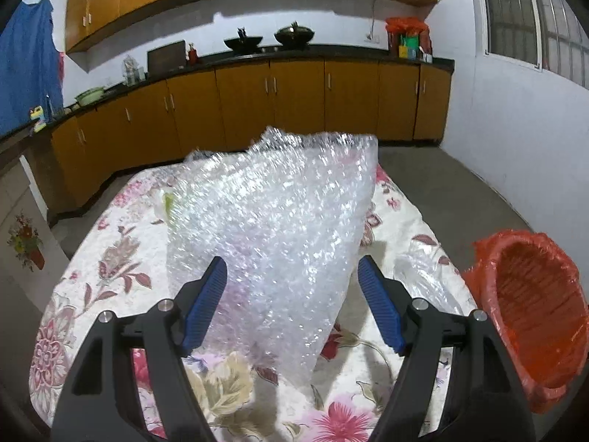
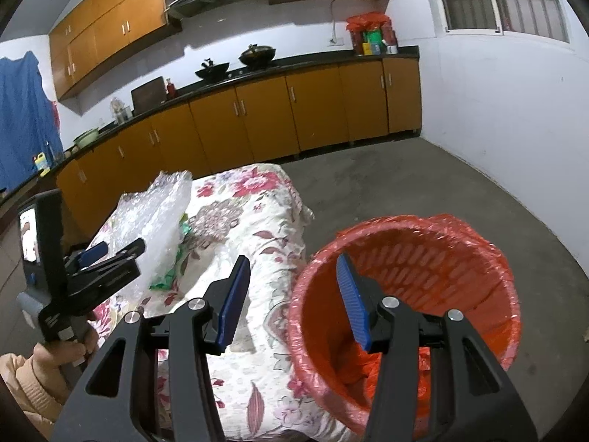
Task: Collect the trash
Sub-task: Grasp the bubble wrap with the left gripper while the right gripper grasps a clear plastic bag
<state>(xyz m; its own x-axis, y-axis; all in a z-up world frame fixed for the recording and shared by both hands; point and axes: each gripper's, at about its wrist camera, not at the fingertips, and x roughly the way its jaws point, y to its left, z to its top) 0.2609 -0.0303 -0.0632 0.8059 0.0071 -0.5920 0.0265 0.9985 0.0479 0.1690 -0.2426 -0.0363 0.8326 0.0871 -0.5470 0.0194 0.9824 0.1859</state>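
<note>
Left gripper [image 1: 291,283]: jaws wide apart, bubble wrap [image 1: 272,228] standing between the blue pads [image 1: 206,305]. Pads don't look pressed in on it, gap on both sides in the left wrist view, so I read it as not clamped. In the right wrist view the same gripper [image 2: 114,250] sits at 9 o'clock with the sheet rising just past its tips; actual contact can't be told from there.

Right gripper [image 2: 294,294]: jaws parted about halfway, nothing between them. Its right pad [image 2: 353,305] hangs over the bin's mouth, left pad over the cloth edge.

Outward: the bubble wrap stands up off the floral tablecloth [image 1: 110,258], tilted, top edge toward 12 o'clock. A green scrap [image 2: 165,280] lies on the cloth at the base of the wrap, roughly 10 o'clock from the right gripper. A clear plastic film [image 1: 427,276] lies flat at about 3 o'clock from the left gripper, near the table edge.

Bin [image 2: 405,294]: red basket with red liner, on the floor just beside the table, at 3–4 o'clock in the left wrist view. Inside, only liner folds show at the bottom; can't tell if any trash is in.

Status, my read: early to mid. Bubble wrap, green scrap and film are all on the table. Left to do: clamp the wrap, carry it over to the bin, drop, then the two smaller bits.
</note>
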